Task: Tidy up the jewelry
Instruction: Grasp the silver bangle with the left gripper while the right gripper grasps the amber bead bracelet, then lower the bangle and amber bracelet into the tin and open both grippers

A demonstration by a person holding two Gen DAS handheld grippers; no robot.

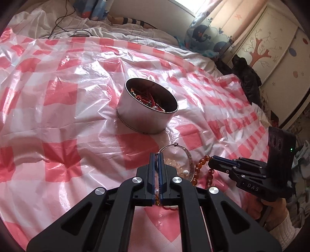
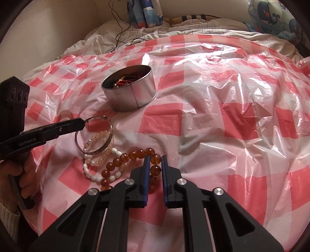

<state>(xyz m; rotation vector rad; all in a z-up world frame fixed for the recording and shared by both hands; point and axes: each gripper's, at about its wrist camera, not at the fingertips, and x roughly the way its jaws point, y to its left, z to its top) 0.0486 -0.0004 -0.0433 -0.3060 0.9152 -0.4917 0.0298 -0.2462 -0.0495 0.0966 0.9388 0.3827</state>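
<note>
My left gripper is shut on the thin wire end of a silver bangle, which is tilted up off the sheet; the right wrist view shows the same grip on the bangle. Under the bangle lie a pale pink bead bracelet and a white pearl bracelet. My right gripper is closed around one bead of the amber bead bracelet, and the bead fills the gap between the pads. A round metal tin holding red cords and other jewelry stands beyond the pile.
A pink-and-white checked plastic sheet covers the bed. A black cable and patterned pillows lie at the far end. Dark clothing hangs at the bed's right edge, before a painted wardrobe.
</note>
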